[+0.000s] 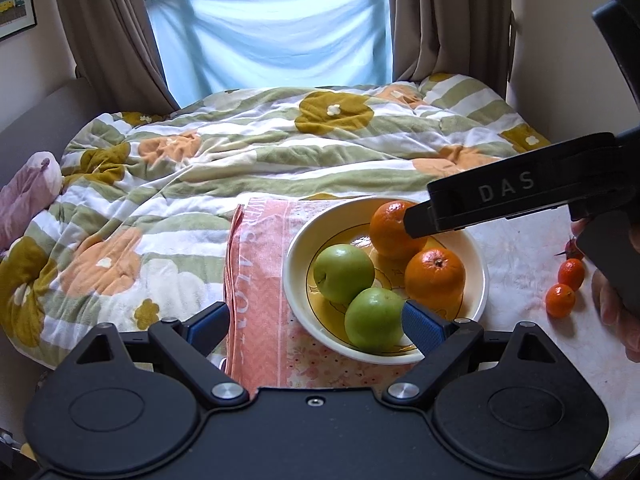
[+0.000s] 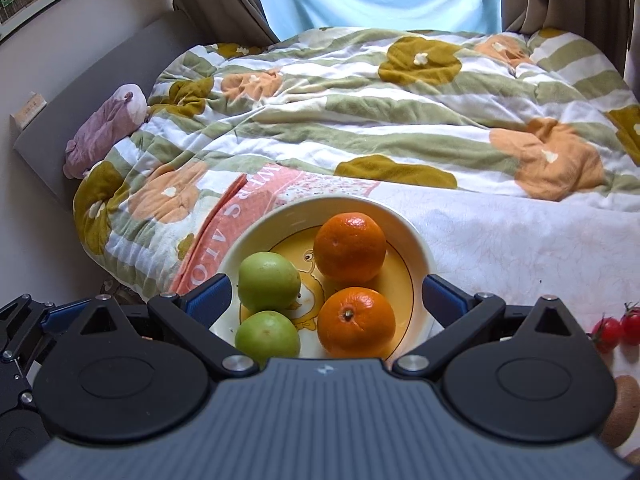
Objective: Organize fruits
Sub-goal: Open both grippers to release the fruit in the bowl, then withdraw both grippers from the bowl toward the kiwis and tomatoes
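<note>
A shallow cream bowl with a yellow cartoon centre (image 2: 416, 240) sits near the front edge of a white cloth-covered bed surface (image 2: 520, 240), holding two green apples (image 2: 269, 281) and two oranges (image 2: 349, 246), the fruit touching in a loose cluster. The right gripper (image 2: 326, 294) hovers over the bowl with its blue-padded fingers (image 2: 210, 294) spread wide and gripping nothing; the left gripper (image 1: 316, 322) is likewise wide open and empty, its right pad just beside the nearer apple. Bare white cloth lies open to the bowl's right, where two small orange kumquats (image 1: 560, 300) and red cherry tomatoes (image 2: 608, 332) rest well apart from the bowl. A folded pink printed towel (image 1: 256, 272) lies under the bowl's left rim. Behind, a rumpled flower-patterned quilt (image 1: 240, 152) reaches brown curtains (image 1: 104, 32) and a light-blue sheet (image 1: 272, 36) across the window.
</note>
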Demonstrator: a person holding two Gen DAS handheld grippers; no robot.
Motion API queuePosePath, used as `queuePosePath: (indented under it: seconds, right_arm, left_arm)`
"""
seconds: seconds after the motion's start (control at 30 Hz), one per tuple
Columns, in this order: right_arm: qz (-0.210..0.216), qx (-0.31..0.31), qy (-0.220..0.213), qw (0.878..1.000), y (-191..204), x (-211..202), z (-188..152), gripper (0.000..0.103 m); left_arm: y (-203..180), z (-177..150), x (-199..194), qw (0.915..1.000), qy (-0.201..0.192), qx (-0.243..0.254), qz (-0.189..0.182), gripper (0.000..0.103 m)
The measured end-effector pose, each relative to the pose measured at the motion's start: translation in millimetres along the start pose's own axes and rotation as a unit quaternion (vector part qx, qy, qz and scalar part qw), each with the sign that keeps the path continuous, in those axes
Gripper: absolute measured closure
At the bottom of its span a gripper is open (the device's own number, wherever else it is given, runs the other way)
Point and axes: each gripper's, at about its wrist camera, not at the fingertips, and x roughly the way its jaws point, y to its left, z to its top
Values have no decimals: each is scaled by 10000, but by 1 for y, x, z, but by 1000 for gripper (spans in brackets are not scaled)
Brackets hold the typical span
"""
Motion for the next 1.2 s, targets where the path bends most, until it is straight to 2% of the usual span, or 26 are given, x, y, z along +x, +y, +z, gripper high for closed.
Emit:
queuePosePath:
  seconds: [0.27, 0.6, 0.93, 1.2]
  right_arm:
    - [-277, -73, -298, 9991, 11, -48, 1, 0]
    - [-807, 378, -683, 9937, -9, -118, -23, 0]
    - [-1287, 766, -1045, 9832, -83, -184, -59, 0]
    - [-1467, 806, -923, 9816, -156, -209, -93, 0]
  left_arm:
    - [-4, 4, -28, 9996, -215, 110, -113, 8]
    - [-29, 9, -60, 9945, -656, 384, -715, 8]
    - [-92, 20, -76, 9880, -889, 633, -1091, 8]
    - [-161, 28, -69, 9870, -784, 614, -1263, 8]
